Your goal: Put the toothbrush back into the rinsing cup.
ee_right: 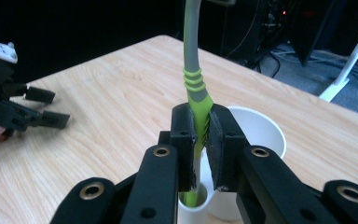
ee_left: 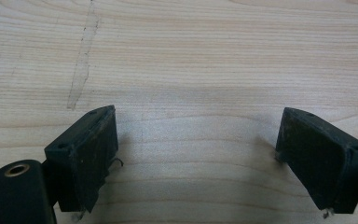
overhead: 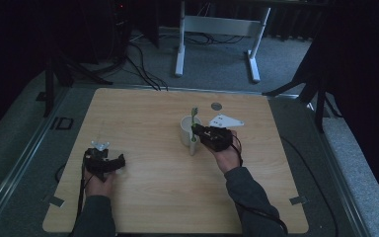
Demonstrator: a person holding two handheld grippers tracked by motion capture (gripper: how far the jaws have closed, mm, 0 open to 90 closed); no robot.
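Observation:
A green and grey toothbrush (ee_right: 193, 70) stands upright, and my right gripper (ee_right: 202, 135) is shut on its green handle. Its lower end sits inside a narrow white tube (ee_right: 193, 207) that stands right beside a white cup (ee_right: 257, 130). From above, the toothbrush (overhead: 194, 117) rises at the cup (overhead: 185, 129) near the table's middle, with the right gripper (overhead: 198, 131) reaching in from the right. My left gripper (overhead: 120, 163) rests low at the table's left, open. Its jaws stand wide over bare wood, with nothing in the left gripper (ee_left: 196, 154).
The wooden table (overhead: 143, 113) has a small grey round disc (overhead: 216, 105) set in it behind the cup. Beyond the far edge stand a white desk frame (overhead: 217, 29) and dark stands with cables on grey carpet. The left gripper (ee_right: 39, 109) lies well left of the cup.

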